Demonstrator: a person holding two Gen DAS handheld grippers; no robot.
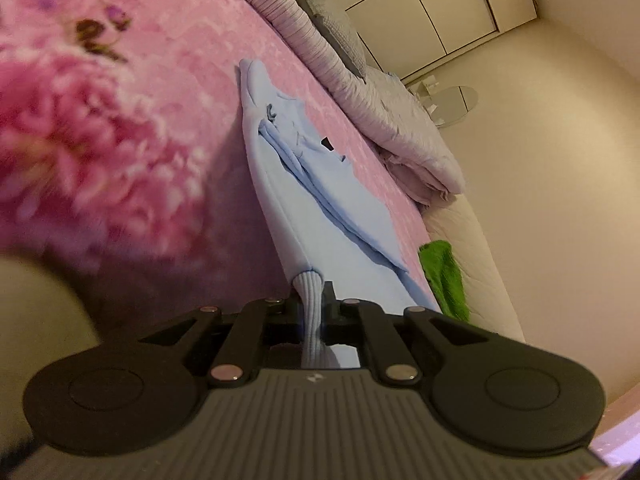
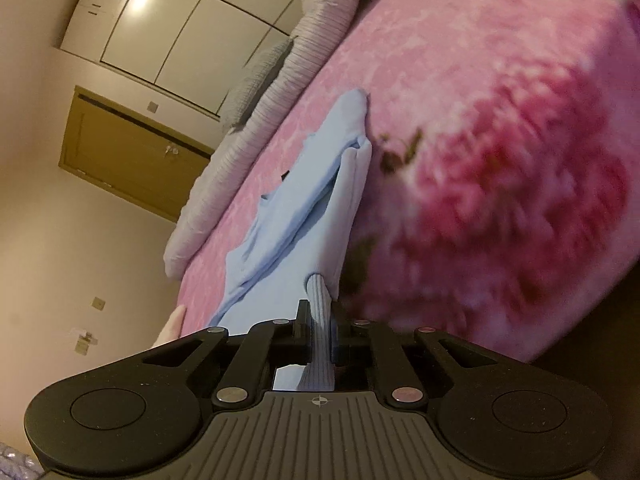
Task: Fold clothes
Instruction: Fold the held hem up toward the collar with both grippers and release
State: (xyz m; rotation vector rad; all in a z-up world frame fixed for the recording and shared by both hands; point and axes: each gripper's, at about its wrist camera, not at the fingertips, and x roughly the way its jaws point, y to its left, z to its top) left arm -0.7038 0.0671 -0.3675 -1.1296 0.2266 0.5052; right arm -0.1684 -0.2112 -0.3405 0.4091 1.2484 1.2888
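Note:
A light blue sweatshirt (image 1: 320, 208) lies stretched out over the pink flowered bedspread (image 1: 120, 120). In the left wrist view my left gripper (image 1: 312, 300) is shut on its ribbed hem (image 1: 308, 292), and the cloth runs taut away from the jaws. The right wrist view shows the same sweatshirt (image 2: 304, 200) on the bedspread (image 2: 480, 120), with my right gripper (image 2: 320, 308) shut on another stretch of the ribbed hem (image 2: 318, 292). A small black label shows on the garment's far part. Both views are tilted and blurred.
Striped grey pillows (image 1: 312, 40) and a folded quilt (image 1: 408, 140) line the head of the bed. A green cloth (image 1: 444, 276) lies at the bed's edge. White wardrobe doors (image 2: 172, 32), a wooden door (image 2: 128, 152) and a fingertip (image 2: 172, 324) show beyond.

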